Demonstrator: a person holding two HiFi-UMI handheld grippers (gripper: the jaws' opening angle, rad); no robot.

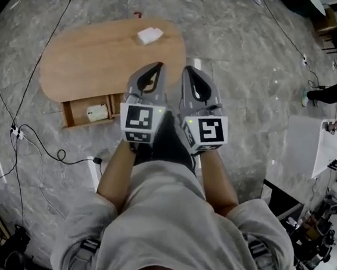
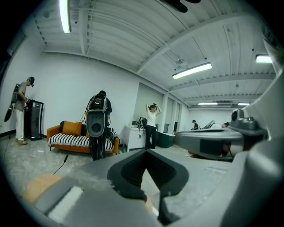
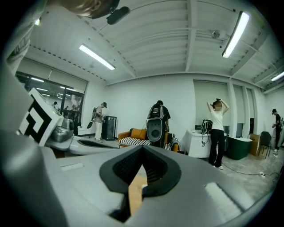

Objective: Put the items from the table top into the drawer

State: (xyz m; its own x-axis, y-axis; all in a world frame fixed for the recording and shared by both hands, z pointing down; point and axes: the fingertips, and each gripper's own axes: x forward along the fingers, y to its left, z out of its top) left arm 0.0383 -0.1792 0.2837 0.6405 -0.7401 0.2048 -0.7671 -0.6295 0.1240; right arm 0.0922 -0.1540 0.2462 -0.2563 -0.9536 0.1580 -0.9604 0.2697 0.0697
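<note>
From the head view, an oval table [image 1: 104, 59] of smooth pale wood stands on a veined grey stone floor [image 1: 246, 79], with thin black cables [image 1: 34, 132] trailing beside it. A small, white, roughly rectangular item [image 1: 149, 36] lies on the table top near the far edge. The shallow wooden drawer [image 1: 69, 114] is pulled open at the near edge, with a pale, flat item [image 1: 97, 112] inside. The left gripper [image 1: 157, 68] and right gripper [image 1: 188, 72], both matt grey plastic, are held side by side and well apart from the table. In the left gripper view, the dark ribbed pads meet, clenched on nothing. In the right gripper view, its jaws are likewise closed and empty, with a sliver of wood showing below.
</note>
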